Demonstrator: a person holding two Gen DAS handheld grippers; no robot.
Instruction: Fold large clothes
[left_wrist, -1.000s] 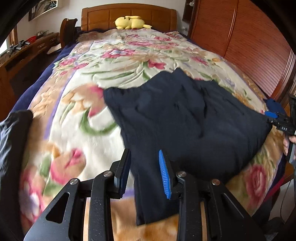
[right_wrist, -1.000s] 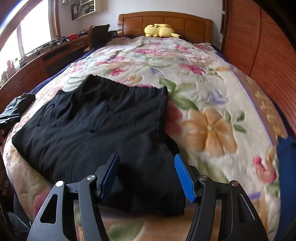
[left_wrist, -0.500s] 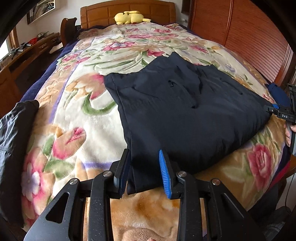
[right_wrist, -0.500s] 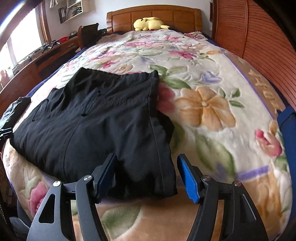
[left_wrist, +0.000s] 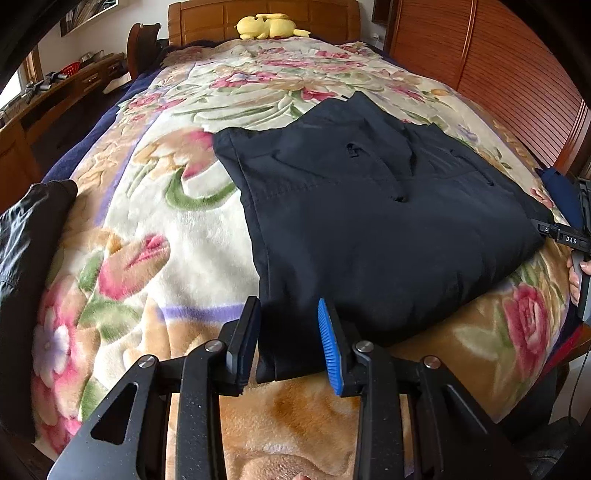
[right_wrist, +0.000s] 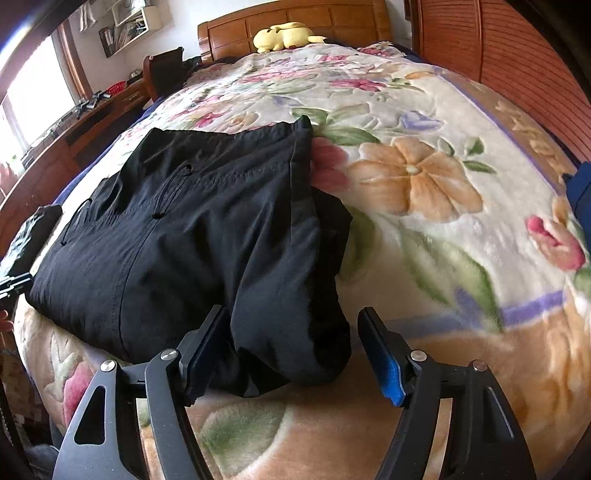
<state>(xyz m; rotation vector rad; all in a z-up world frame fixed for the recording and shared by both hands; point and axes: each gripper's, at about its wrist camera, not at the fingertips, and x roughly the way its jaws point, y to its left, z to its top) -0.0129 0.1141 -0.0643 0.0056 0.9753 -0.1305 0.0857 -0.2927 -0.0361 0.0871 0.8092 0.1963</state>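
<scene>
Trousers (left_wrist: 373, 229) lie folded on the bed (left_wrist: 177, 229); we see left gripper (left_wrist: 288, 341) fingers apart around their near corner, right gripper (right_wrist: 291, 354) fingers opening around their other.

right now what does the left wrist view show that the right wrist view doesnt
Only the left wrist view shows the right claw's black body with white lettering and the person's fingers on it. Only the right wrist view shows the bright window and the wall shelf. Both show the folded black trousers on the floral fleece blanket, the yellow plush toy, and a claw astride the trousers' near edge; the right claw's jaws are opening.
</scene>
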